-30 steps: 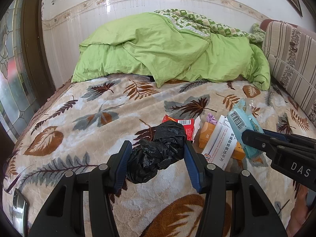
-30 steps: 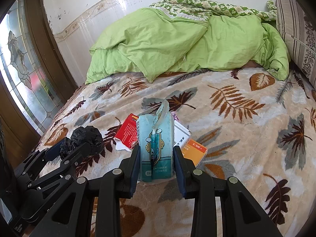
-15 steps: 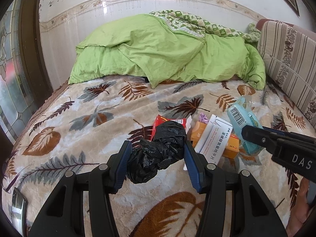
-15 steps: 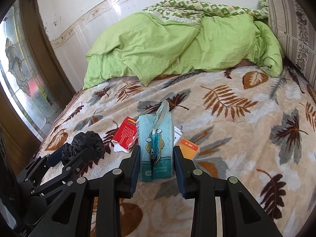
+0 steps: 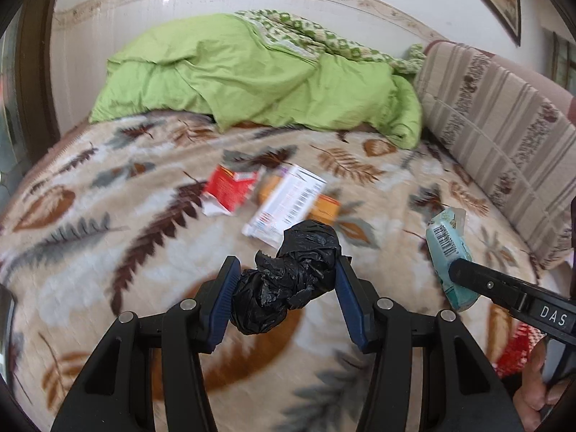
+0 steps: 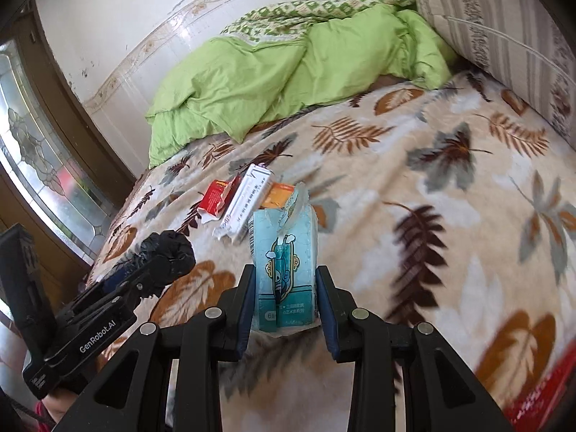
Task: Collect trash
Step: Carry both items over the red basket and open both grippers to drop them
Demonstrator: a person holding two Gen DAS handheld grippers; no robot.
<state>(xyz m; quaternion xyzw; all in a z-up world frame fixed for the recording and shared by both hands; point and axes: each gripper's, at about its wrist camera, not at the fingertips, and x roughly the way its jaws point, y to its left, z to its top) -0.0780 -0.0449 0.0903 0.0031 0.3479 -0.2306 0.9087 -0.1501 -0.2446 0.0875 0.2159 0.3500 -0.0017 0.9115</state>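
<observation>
Trash is split between my hands: my left gripper (image 5: pixel 286 289) pinches a crumpled black bag (image 5: pixel 288 280), my right gripper (image 6: pixel 284 295) clamps a torn blue tissue pack (image 6: pixel 284 252), both lifted off the blanket (image 6: pixel 450 216) for carrying, while three boxes (image 5: pixel 284 198) lie behind.

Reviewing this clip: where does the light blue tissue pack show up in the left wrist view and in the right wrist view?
Left wrist view: the tissue pack sits at the right edge, barcode side facing the camera, held in the right gripper.
Right wrist view: the tissue pack is at centre bottom, upright between the jaws, cartoon print facing the camera.
Shared landmark: the white box lying on the leaf-print blanket.
</observation>
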